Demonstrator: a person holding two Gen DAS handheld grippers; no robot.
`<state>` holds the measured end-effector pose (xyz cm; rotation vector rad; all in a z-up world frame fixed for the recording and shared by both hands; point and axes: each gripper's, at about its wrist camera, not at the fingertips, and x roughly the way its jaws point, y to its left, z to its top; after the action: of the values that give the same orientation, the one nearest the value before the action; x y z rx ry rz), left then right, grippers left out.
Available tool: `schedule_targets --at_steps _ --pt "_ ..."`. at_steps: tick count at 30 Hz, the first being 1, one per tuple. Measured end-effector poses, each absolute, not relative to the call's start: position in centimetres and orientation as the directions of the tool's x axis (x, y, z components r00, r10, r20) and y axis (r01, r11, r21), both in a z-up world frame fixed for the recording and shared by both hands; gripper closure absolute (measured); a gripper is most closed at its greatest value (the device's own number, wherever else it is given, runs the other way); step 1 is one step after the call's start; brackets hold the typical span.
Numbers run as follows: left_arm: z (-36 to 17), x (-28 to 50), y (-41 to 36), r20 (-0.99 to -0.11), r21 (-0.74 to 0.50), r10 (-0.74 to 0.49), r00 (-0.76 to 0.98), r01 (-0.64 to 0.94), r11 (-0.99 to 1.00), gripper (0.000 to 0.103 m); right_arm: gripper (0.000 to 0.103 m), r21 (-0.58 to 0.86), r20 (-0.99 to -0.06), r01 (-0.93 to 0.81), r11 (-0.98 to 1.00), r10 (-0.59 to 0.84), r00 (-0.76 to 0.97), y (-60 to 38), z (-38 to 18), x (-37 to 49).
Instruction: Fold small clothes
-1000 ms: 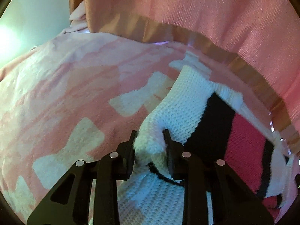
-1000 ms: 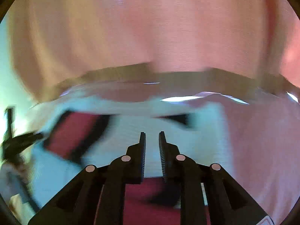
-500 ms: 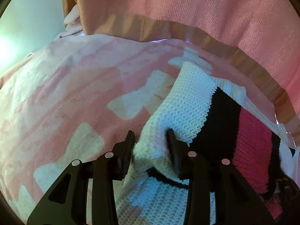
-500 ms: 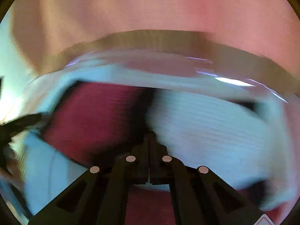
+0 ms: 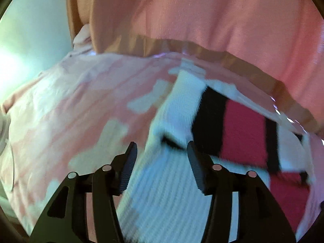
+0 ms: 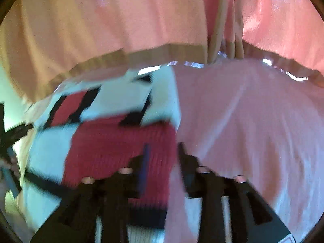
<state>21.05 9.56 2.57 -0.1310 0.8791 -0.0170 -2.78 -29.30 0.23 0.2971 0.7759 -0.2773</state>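
A small knitted sweater (image 5: pixel 182 117) in white, black and red blocks lies on a pink blanket (image 5: pixel 81 101) with pale bow shapes. My left gripper (image 5: pixel 161 147) is open, its jaws wide apart over the sweater's white left part, holding nothing. In the right wrist view the sweater (image 6: pixel 113 141) lies folded at the left. My right gripper (image 6: pixel 162 151) is open over the sweater's red right edge, with nothing held between the jaws. The view is blurred by motion.
A pink curtain with a tan hem (image 5: pixel 202 20) hangs behind the bed, also in the right wrist view (image 6: pixel 121 20). A pale wall (image 5: pixel 30 30) stands at the left. The left gripper's black frame (image 6: pixel 12 133) shows at the right view's left edge.
My left gripper opened and let go of the white sweater fold, which now lies flat. My right gripper went from shut to open and pulled back toward the sweater's right edge.
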Motion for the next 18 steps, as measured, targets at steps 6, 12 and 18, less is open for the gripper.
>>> schedule_targets --at_steps 6,12,18 --pt "0.0 10.6 13.5 -0.816 -0.156 -0.129 0.563 0.0 0.988 0.047 0.059 0.213 -0.774 0.333 0.918 -0.05 0.632 -24.6 -3.7 -10.9" --pt "-2.5 4.1 16.9 -0.841 -0.285 -0.212 0.499 -0.075 0.956 0.042 0.055 0.407 -0.762 0.33 0.852 0.118 0.636 -21.5 -6.6 -16.4" --pt "-2.4 1.7 16.4 -0.811 -0.337 -0.254 0.528 -0.065 0.939 0.039 0.05 0.382 -0.743 0.294 0.876 0.102 0.662 -20.2 -7.0 -16.0"
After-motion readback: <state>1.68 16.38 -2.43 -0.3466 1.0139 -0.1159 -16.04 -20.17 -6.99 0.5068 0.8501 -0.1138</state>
